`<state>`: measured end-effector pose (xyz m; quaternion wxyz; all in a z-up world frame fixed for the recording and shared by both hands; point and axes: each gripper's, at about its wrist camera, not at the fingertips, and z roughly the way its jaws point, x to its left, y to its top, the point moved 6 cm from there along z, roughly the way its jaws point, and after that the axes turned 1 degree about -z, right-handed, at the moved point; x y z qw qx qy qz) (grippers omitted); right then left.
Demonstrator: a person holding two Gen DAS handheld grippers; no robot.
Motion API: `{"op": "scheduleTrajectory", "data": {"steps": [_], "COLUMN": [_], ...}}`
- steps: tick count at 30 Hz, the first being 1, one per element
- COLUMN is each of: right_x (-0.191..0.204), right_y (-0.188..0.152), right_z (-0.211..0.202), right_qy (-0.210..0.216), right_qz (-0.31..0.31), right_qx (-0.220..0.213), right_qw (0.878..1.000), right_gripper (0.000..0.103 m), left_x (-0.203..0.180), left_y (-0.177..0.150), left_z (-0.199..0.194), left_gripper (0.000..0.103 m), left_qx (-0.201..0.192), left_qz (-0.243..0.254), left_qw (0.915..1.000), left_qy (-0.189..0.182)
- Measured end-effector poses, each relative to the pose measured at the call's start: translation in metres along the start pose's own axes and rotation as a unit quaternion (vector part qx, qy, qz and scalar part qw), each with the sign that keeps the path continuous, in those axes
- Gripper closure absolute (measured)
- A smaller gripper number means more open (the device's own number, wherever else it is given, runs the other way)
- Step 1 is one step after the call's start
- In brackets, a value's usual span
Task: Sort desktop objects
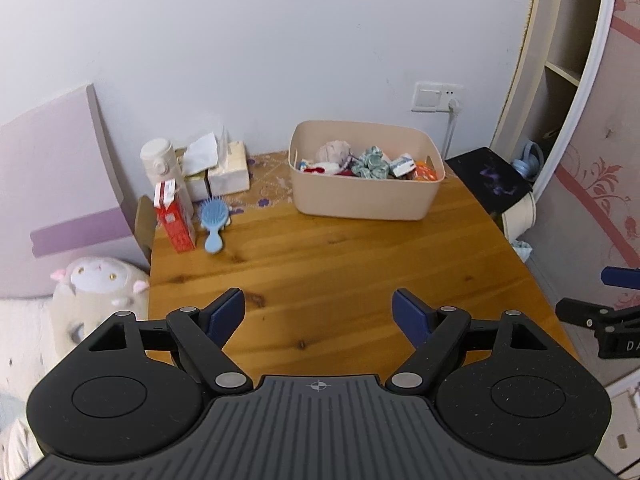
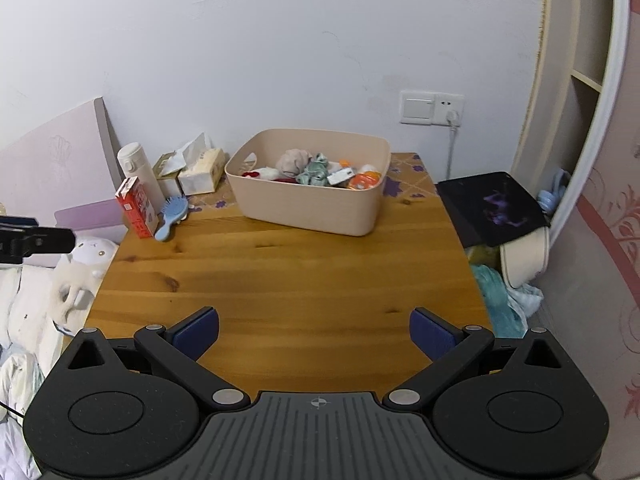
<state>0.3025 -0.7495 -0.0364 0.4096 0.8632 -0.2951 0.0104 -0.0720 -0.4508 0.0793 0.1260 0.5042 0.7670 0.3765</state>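
A beige bin [image 1: 366, 196] [image 2: 308, 208] stands at the back of the wooden table [image 1: 320, 272] [image 2: 288, 280] and holds several small items. At the back left stand a red carton [image 1: 176, 224] [image 2: 138, 208], a blue hairbrush [image 1: 215, 222] [image 2: 172, 216], a white bottle [image 1: 160, 164] [image 2: 134, 164] and tissue packs [image 1: 228, 172] [image 2: 200, 172]. My left gripper [image 1: 319, 314] is open and empty above the table's near edge. My right gripper [image 2: 314, 334] is open and empty, also above the near edge.
A plush toy [image 1: 98, 296] [image 2: 86, 264] lies left of the table. A black pad [image 1: 490, 180] [image 2: 490, 204] sits on things to the right, with cloths below it. A wall socket [image 1: 438, 98] with a cord is behind the bin.
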Motion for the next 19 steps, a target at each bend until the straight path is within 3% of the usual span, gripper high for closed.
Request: {"op": "scheduleTrajectory", "data": {"steps": [9,19], "right_x": [-0.007,-0.013], "right_y": [-0.015,-0.019], "right_z": [-0.03,-0.035], "right_qy": [-0.015,-0.002], "right_qz": [-0.009,-0.013], "right_qx": [0.009,0.024], "right_qw": [1.0,1.0], "right_gripper": [0.0,0.0], "left_x": [0.0,0.006], "left_y": [-0.024,-0.02], "left_z": [-0.023,-0.028], "left_gripper": [0.02,0.02], "left_qx": [0.027,0.039], "left_qz": [-0.005,-0.019], "left_qw": [0.9996,0.9989], "left_qy": [-0.011,0.014]}}
